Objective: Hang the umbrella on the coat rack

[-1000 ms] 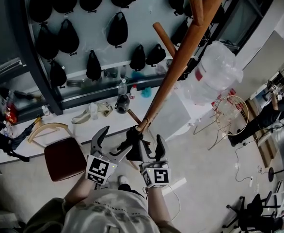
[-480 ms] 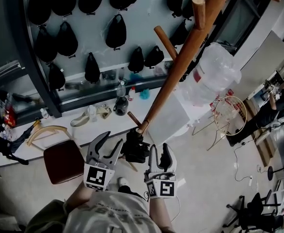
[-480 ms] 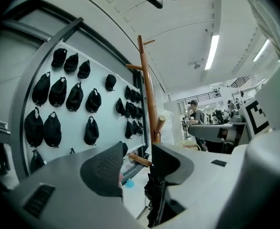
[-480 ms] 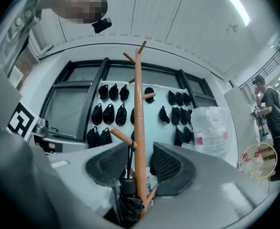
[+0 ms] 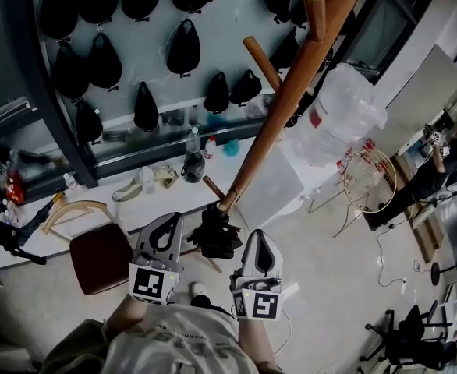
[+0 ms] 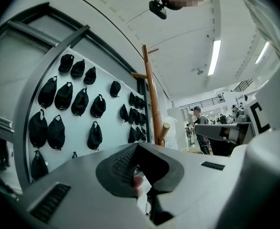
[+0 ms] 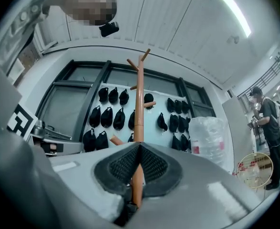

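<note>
The wooden coat rack [image 5: 291, 92] slants up to the right in the head view, with pegs [image 5: 261, 61] on its pole. A black folded umbrella [image 5: 213, 236] hangs low against the pole, just under a short peg [image 5: 213, 187]. My left gripper [image 5: 170, 223] is to the umbrella's left and my right gripper [image 5: 258, 240] to its right, both apart from it. Both sets of jaws have just been closing with nothing between them, and both are shut. The left gripper [image 6: 137, 149] and right gripper [image 7: 139, 149] each look past shut jaws at the rack [image 6: 152, 99] [image 7: 139, 109].
Several black bags [image 5: 183, 47] hang on the wall behind. A ledge holds bottles [image 5: 193, 162]. A dark red stool [image 5: 102, 257] stands at the left. A clear plastic bag [image 5: 341, 115], a round wire frame [image 5: 373, 181] and a person [image 5: 439, 174] are at the right.
Both grippers went from open around the umbrella to shut, and drew back toward me. The umbrella stays by the pole.
</note>
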A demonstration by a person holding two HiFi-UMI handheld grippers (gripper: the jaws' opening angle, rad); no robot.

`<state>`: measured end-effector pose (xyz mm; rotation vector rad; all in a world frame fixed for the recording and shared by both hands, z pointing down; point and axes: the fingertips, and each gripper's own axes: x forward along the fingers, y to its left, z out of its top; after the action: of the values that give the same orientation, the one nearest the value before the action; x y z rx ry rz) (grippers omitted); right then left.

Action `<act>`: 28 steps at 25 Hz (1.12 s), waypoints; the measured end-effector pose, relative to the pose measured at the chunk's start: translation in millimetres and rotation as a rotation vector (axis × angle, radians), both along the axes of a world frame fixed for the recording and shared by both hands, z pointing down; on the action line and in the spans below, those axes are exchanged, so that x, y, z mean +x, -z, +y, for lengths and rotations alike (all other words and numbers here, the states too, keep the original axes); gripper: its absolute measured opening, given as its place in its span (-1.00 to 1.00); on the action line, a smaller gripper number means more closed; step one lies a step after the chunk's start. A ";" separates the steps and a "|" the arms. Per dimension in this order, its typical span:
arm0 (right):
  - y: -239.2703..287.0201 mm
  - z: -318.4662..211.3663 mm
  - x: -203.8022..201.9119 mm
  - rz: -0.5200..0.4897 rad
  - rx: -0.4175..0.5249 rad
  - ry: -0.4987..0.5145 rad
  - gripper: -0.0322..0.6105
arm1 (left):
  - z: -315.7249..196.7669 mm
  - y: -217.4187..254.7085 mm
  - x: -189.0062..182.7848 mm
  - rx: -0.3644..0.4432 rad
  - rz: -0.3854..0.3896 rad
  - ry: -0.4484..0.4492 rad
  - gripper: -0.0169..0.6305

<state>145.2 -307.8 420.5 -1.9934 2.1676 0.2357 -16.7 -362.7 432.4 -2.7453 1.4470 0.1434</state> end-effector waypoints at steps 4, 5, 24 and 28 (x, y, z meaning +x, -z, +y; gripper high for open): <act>10.5 -0.1 -0.7 -0.010 0.025 -0.004 -0.90 | 0.1 2.2 2.1 0.015 0.000 -0.007 -0.91; 10.4 0.2 -0.2 -0.005 0.026 -0.003 -0.89 | 0.2 2.4 2.4 0.016 0.001 -0.007 -0.91; 18.5 -12.2 -5.8 0.058 0.006 -0.028 -0.90 | -5.8 -0.5 5.8 0.016 -0.007 -0.008 -0.91; 18.9 -12.6 -7.2 0.060 0.005 -0.022 -0.90 | -6.1 -0.8 5.5 0.011 -0.010 -0.007 -0.91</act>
<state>138.0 -320.3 401.6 -2.0338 2.1795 0.3075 -11.3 -368.8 433.2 -2.7387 1.4309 0.1373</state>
